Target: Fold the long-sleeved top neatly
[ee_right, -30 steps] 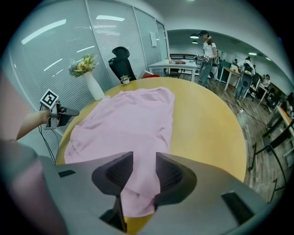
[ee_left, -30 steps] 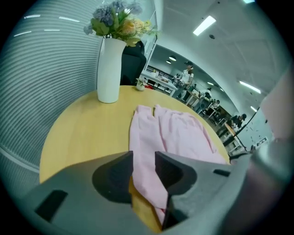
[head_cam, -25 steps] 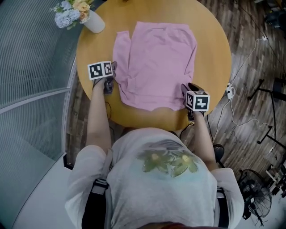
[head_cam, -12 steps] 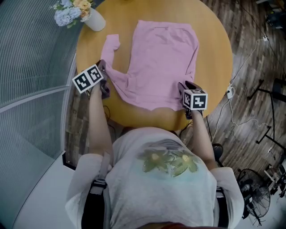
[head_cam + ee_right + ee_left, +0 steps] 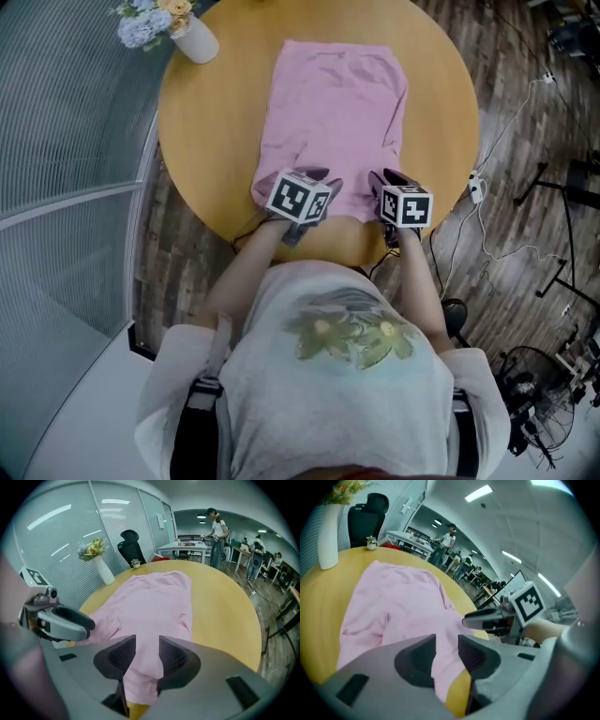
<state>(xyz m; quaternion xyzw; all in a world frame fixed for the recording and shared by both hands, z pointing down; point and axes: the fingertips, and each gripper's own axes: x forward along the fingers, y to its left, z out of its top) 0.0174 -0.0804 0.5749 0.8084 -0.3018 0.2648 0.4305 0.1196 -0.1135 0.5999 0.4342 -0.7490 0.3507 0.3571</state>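
Pink top (image 5: 337, 103) has both sleeves folded in; halving remains. Left gripper (image 5: 446, 641), its jaws just opened, and right gripper (image 5: 147, 644) straddle the near hem, unclamped.

Open-plan office: a round wooden desk (image 5: 206, 141) stands by a glass partition wall (image 5: 56, 541). Beyond it are a black office chair (image 5: 131, 548), workstations (image 5: 185, 547), a standing person (image 5: 216, 531) and ceiling strip lights (image 5: 478, 493).

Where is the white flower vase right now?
In the head view, the white vase stands at the far left edge of the round table, up-left of the pink top, not touching it.
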